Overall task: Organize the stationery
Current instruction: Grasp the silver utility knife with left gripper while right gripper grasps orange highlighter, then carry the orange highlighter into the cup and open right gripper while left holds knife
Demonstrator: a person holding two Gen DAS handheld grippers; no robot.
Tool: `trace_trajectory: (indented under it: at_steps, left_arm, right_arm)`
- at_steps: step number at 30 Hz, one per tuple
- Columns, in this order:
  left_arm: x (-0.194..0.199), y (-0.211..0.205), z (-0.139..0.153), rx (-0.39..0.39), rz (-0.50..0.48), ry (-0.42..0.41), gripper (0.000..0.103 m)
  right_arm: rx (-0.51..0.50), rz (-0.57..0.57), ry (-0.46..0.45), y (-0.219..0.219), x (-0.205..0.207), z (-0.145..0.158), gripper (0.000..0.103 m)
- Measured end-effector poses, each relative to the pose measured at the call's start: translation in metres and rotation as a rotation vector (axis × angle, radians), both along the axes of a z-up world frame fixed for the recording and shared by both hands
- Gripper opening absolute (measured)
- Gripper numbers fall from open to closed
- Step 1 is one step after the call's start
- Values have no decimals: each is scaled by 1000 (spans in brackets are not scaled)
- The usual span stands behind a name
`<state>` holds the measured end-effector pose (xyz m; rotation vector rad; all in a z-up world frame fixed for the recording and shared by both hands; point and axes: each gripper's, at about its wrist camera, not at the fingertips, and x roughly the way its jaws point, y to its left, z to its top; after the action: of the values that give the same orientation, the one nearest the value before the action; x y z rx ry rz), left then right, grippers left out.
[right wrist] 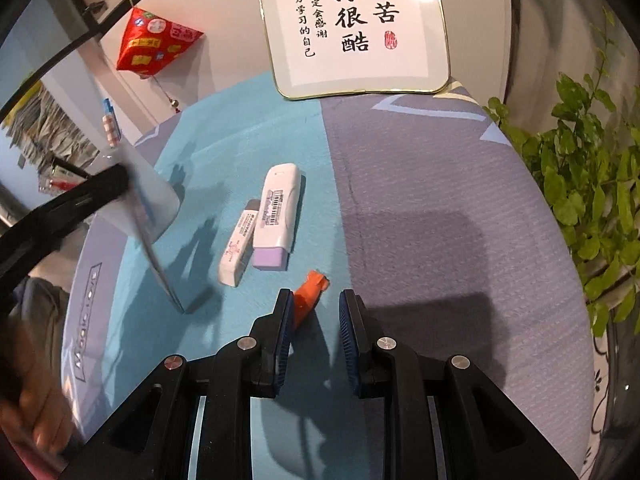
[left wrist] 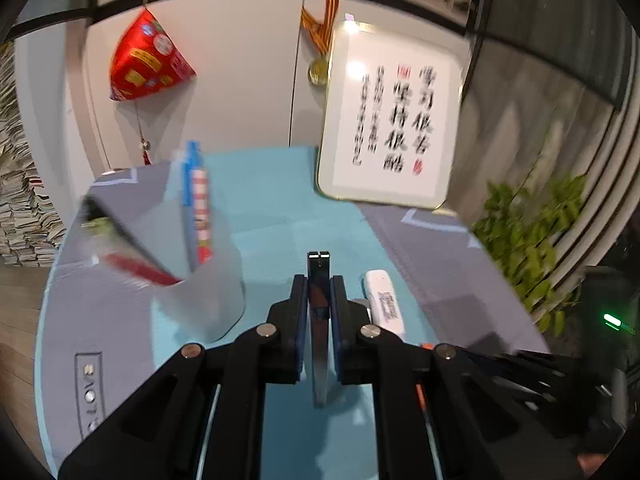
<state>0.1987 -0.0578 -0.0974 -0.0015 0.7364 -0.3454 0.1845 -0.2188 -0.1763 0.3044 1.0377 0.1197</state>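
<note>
My left gripper (left wrist: 319,284) is shut on a thin metal ruler (left wrist: 319,280), held edge-on above the blue mat; the ruler also shows in the right wrist view (right wrist: 154,256), slanting down to the mat. A translucent pen cup (left wrist: 200,280) with several pens stands to its left. A white eraser (right wrist: 236,250) and a white and purple correction tape (right wrist: 276,218) lie side by side on the mat. My right gripper (right wrist: 315,312) is open, just above the mat. A small orange piece (right wrist: 308,294) lies against its left finger.
A framed calligraphy board (right wrist: 356,24) leans at the back of the mat. A green plant (right wrist: 588,168) stands at the right edge. A red pouch (left wrist: 146,60) hangs on the wall. The mat's grey part (right wrist: 440,208) lies to the right.
</note>
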Motion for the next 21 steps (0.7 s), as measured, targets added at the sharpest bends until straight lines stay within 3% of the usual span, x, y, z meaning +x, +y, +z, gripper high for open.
trace_trajectory:
  at_steps: [11, 15, 19, 20, 21]
  left_arm:
    - [-41, 48, 24, -62, 56, -100, 9]
    - [-49, 56, 23, -70, 62, -112, 9]
    - [-54, 67, 25, -81, 60, -121, 9]
    - [-55, 69, 25, -82, 62, -123, 9]
    - [-56, 72, 24, -84, 68, -125, 9]
  right_arm:
    - [78, -46, 90, 4, 7, 3, 23]
    - [52, -79, 149, 11, 14, -3, 23]
    - [11, -84, 145, 20, 19, -2, 23]
    - [-9, -73, 146, 24, 20, -2, 15]
    - [-25, -62, 144, 27, 21, -2, 15]
